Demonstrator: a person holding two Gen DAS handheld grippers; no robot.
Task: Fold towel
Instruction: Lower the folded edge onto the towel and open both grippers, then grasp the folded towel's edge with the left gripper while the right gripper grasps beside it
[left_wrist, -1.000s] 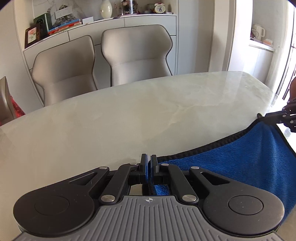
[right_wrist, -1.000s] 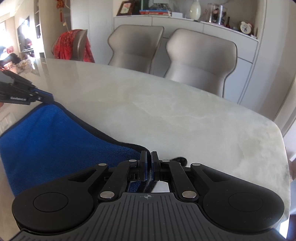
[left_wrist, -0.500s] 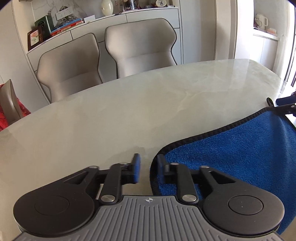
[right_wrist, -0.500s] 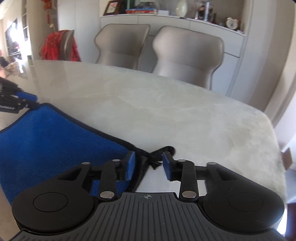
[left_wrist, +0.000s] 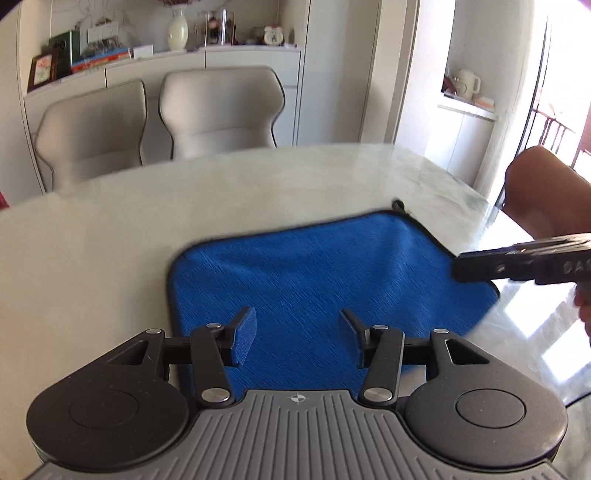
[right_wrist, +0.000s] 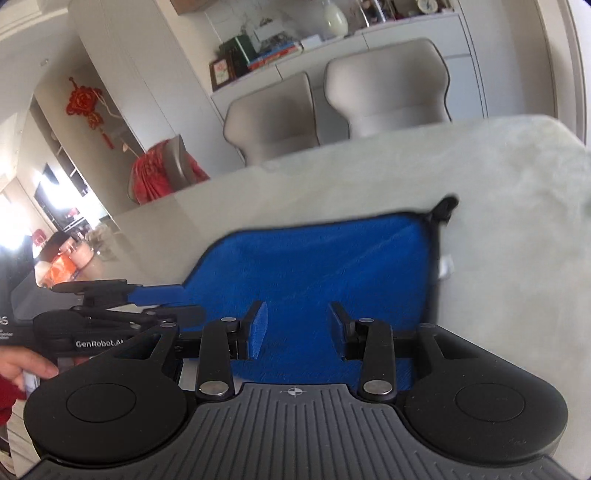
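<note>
1. Chairs (left_wrist: 155, 118), two of them in pale grey, stand side by side behind the far edge of the worktop (left_wrist: 92, 236), at about 11 o'clock in the left wrist view.
2. Worktop surface is pale marble, with bare stone to the left of the cloth.
3. Left gripper (left_wrist: 295, 334) hangs over the near part of the towel (left_wrist: 314, 269); its jaws are opening, well apart, with nothing pressed between them and blue cloth showing through the gap.
4. Towel is blue with a dark hem and lies flat on the worktop, at 12 o'clock from both cameras. A small dark loop (right_wrist: 445, 206) sticks out at its far right corner, at about 1 o'clock in the right wrist view, and a white tag (right_wrist: 446, 266) shows on the right hem below it.
5. Right gripper (right_wrist: 297, 328) also hangs over the near part of the towel, jaws apart and gripping nothing.
6. From the left wrist view, the right gripper's dark body enters at 3 o'clock, over the towel's right edge, with part of a hand (left_wrist: 543, 192) behind it.
</note>
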